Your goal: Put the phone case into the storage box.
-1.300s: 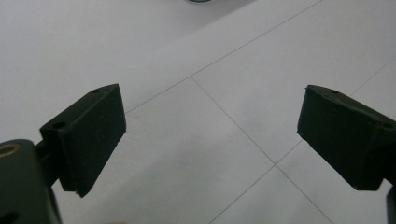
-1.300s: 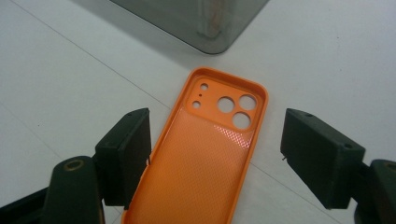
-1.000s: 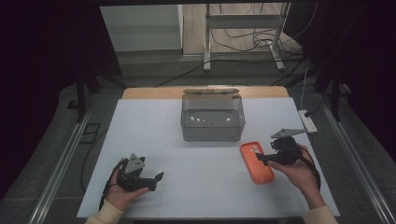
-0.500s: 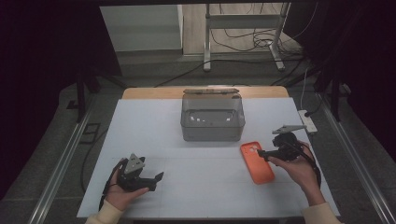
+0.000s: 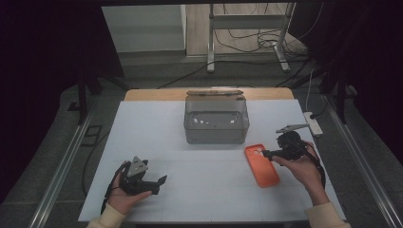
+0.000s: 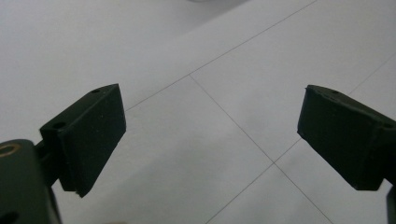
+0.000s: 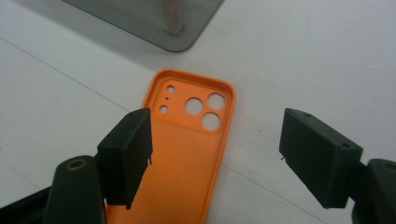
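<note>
An orange phone case [image 5: 262,165] lies inside-up on the white table [image 5: 142,133], right of the middle. In the right gripper view the orange phone case [image 7: 187,154] shows its camera holes at the far end. My right gripper [image 5: 266,153] hovers at the case's right edge, open. In its own view the right gripper [image 7: 219,144] has one jaw over the case and the other over bare table, pressing on nothing. Near the front left my left gripper [image 5: 159,183] rests in a hand. The left gripper [image 6: 210,126] is open over the bare table.
A smoky transparent box [image 5: 216,121] with small white bits inside stands at the middle back, just beyond the case. A power strip [image 5: 313,124] lies at the table's right edge. Dark floor and metal rails [image 5: 62,166] surround the table.
My right gripper has drifted slightly toward the far end of the case, jaws still wide. The left gripper and the case have not moved.
</note>
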### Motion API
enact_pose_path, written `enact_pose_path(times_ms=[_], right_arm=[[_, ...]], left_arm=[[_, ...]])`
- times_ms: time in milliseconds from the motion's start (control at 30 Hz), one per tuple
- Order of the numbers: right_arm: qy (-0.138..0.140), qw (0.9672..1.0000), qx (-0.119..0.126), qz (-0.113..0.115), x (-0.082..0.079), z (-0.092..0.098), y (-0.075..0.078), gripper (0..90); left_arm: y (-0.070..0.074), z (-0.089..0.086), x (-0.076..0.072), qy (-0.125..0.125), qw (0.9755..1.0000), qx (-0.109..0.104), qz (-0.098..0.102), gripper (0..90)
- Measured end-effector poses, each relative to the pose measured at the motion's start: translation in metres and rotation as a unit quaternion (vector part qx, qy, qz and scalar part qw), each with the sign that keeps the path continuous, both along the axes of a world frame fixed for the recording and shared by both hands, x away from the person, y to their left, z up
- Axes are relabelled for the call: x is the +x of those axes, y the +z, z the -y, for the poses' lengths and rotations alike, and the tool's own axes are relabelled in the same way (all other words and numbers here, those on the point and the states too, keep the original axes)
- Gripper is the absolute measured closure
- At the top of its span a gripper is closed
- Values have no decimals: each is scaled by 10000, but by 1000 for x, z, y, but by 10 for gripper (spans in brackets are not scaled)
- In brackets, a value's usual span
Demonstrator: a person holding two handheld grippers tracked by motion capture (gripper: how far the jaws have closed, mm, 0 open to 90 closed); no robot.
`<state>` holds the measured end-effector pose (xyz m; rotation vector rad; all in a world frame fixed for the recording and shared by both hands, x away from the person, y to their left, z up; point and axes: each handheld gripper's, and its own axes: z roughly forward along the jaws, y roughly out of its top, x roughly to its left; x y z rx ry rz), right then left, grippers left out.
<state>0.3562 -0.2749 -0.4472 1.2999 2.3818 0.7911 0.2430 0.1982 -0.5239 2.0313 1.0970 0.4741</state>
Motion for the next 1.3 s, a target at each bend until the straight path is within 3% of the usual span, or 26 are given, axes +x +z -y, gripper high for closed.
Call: enact_pose_path(times_ms=[633, 1300], right_arm=[[-101, 9990, -361, -223, 11, -6, -13, 261], [-296, 9965, -546, -552, 16, -4, -29, 256]], left_arm=[[0, 1, 0, -4, 10000, 27, -7, 80], [0, 1, -1, 16, 10000, 14, -3, 82]])
